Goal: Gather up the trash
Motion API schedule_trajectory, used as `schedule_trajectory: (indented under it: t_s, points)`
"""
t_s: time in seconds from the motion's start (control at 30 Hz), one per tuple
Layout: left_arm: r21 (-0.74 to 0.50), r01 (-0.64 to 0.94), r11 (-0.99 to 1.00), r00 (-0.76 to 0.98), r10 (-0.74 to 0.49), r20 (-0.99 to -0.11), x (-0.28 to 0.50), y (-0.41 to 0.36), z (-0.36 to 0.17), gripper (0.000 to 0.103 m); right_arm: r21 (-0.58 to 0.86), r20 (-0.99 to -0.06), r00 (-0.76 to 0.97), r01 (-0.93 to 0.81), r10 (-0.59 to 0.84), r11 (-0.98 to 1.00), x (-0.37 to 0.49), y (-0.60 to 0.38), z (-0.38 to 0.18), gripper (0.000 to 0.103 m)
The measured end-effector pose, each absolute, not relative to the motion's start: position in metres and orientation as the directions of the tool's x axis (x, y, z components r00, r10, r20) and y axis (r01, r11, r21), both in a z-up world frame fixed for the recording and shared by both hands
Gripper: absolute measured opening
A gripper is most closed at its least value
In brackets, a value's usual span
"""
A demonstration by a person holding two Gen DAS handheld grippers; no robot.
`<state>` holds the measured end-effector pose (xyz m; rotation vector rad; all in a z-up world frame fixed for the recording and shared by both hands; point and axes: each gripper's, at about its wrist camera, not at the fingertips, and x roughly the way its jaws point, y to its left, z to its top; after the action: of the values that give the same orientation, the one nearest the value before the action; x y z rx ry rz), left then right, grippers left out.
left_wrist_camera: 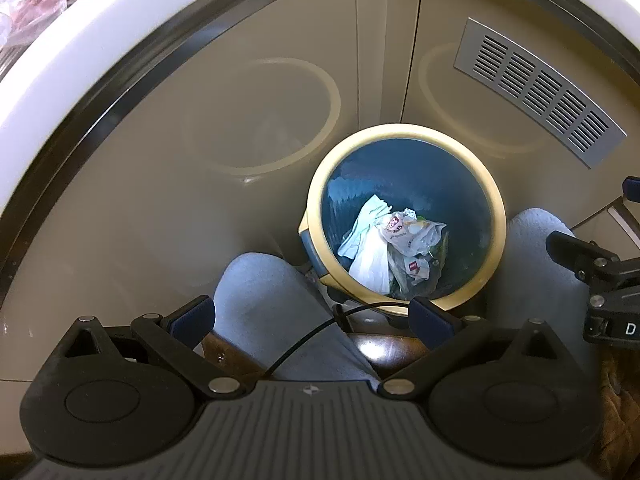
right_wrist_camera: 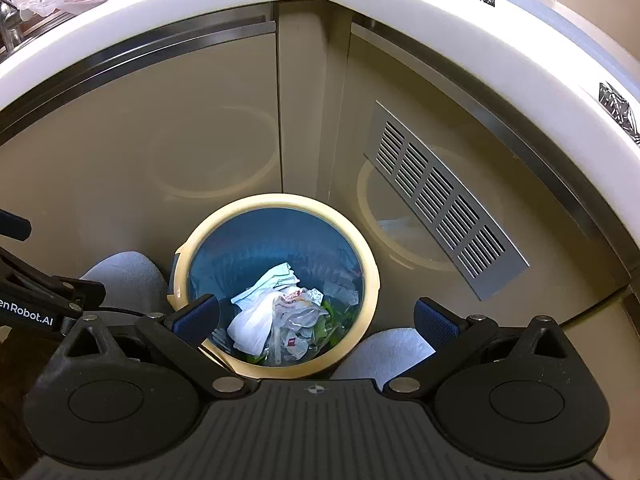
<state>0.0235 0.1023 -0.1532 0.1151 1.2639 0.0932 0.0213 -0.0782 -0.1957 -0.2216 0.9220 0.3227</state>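
Right wrist view: I'm hovering both wide-open, empty grippers, right gripper (right_wrist_camera: pixel 316 320) and left gripper (left_wrist_camera: pixel 312 316), over the bin (right_wrist_camera: pixel 370 280), risking knocking its rim and tipping the trash (right_wrist_camera: pixel 256 320)

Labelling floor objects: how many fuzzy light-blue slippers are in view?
2. One fuzzy light-blue slipper sits left of the round blue waste bin with the cream rim; the other sits right of it. Both touch or nearly touch the bin. None looks hidden.

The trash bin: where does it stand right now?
The trash bin stands on the floor in the cabinet corner, between the person's slippered feet, left of the metal vent.
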Motion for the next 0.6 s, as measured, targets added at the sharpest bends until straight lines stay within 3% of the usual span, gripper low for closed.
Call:
schedule_trajectory:
  t_s: [0.6]
  points:
    - [0.158, 0.0, 0.987, 0.303, 0.151, -0.941, 0.0236, 0.1012, -0.1536, 0.103, -0.035, -0.812, 0.555, -0.355, 0.18, 0.934, 0.0231, -0.0818, -0.197, 0.103]
